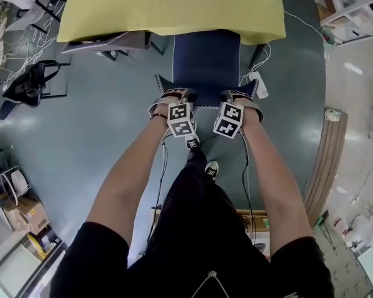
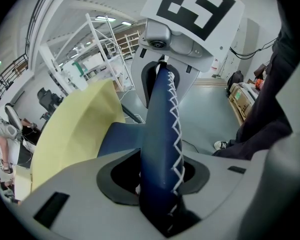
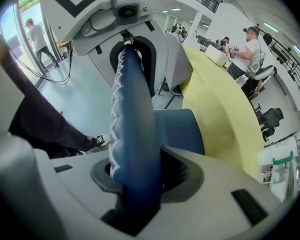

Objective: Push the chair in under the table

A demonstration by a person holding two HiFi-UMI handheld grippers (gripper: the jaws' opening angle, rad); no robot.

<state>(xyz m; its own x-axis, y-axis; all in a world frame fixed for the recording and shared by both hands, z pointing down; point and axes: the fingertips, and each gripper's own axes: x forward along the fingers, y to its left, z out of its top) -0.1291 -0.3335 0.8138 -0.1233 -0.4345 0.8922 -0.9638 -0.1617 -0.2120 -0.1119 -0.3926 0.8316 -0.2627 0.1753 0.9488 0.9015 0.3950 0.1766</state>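
L claw (image 1: 176, 95) & R claw (image 1: 237, 96) side by side, near each other, both aimed steeply down; marker cubes face up toward head cam. Each claw's jaws clamped on top edge of chair back (image 1: 206, 97), one pad on each face of the padded edge. Both forearms bare, stretched fwd, approx parallel, elbows nearly straight. Torso leans over arms.

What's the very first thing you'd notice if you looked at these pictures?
The big yellow table at the top of the head view stands out most, with a dark blue chair partly tucked under its near edge. Just below it, the left gripper and the right gripper sit side by side, each clamped on the top of the chair's back with its white zigzag stitching.
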